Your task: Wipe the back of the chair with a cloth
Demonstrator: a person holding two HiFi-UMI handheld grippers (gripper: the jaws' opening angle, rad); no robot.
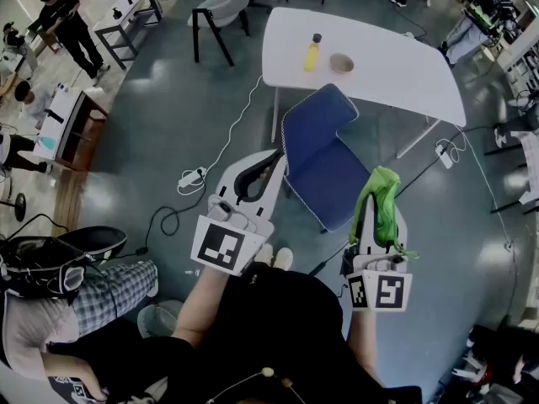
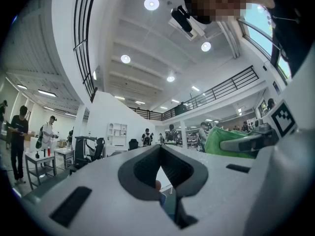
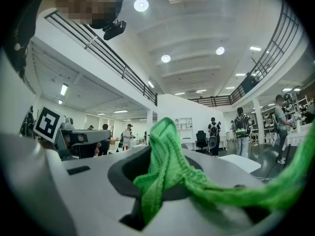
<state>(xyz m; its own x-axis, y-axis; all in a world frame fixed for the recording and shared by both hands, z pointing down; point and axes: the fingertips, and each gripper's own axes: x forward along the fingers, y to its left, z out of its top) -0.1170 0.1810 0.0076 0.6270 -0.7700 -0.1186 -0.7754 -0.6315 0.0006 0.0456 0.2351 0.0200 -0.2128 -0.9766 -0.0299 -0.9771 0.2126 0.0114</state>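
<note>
A blue padded chair [image 1: 322,154] stands on the floor ahead of me, its back [image 1: 316,116] toward the white table. My right gripper [image 1: 375,194] is shut on a green cloth [image 1: 381,202], held over the seat's right front edge. The green cloth [image 3: 170,168] drapes across the jaws and trails right in the right gripper view. My left gripper [image 1: 274,162] is shut with nothing in it, its tips beside the chair's left edge. In the left gripper view the left gripper [image 2: 160,154] points up at the hall, jaws meeting at the tip, green cloth [image 2: 221,141] at right.
A white table [image 1: 362,61] behind the chair carries a yellow bottle [image 1: 312,54] and a round bowl [image 1: 341,63]. A white power strip [image 1: 191,178] and cables lie on the floor at left. A seated person's legs [image 1: 109,289] are at lower left. Another chair [image 1: 223,13] stands farther back.
</note>
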